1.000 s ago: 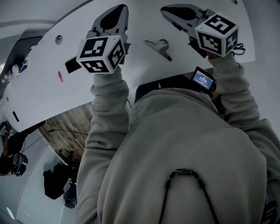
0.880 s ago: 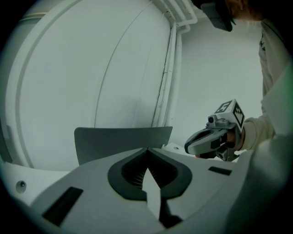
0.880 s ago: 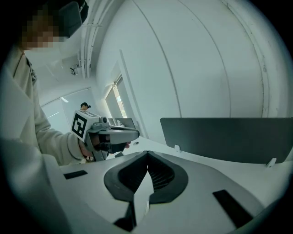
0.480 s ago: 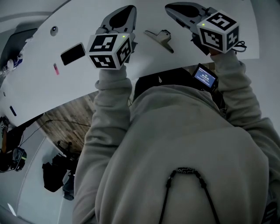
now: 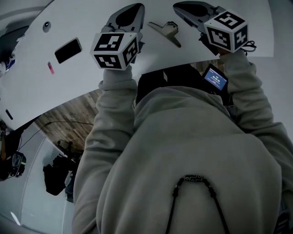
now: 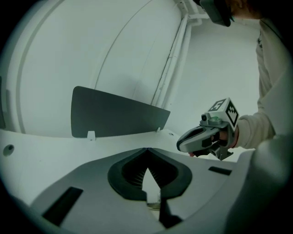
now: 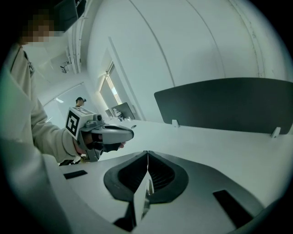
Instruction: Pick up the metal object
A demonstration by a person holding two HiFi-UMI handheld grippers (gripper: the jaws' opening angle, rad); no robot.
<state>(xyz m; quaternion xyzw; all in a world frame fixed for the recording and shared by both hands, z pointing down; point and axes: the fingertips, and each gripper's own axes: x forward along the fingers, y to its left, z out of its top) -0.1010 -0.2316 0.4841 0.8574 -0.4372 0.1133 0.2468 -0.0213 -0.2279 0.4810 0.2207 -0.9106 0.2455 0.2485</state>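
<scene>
The metal object (image 5: 167,30), a small grey clip-like piece, lies flat on the white table (image 5: 82,77) between my two grippers. My left gripper (image 5: 138,6) hangs just left of it with its jaws shut and nothing in them. On the other side my right gripper (image 5: 176,7) is also shut and empty. Neither touches the object. The left gripper view shows its own closed tips (image 6: 146,149) and the right gripper (image 6: 181,145) beyond. The right gripper view shows its closed tips (image 7: 147,151) and the left gripper (image 7: 132,133).
A black phone (image 5: 68,50), a small pink item (image 5: 50,68) and a round knob (image 5: 46,26) lie on the table's left part. A dark partition panel (image 6: 114,114) stands along the far edge. The table's near edge runs just under my arms, with wood floor (image 5: 68,123) below.
Both grippers have reached a little further over the table, ending up on either side of the metal object. The black phone has come out from behind the left gripper's cube.
</scene>
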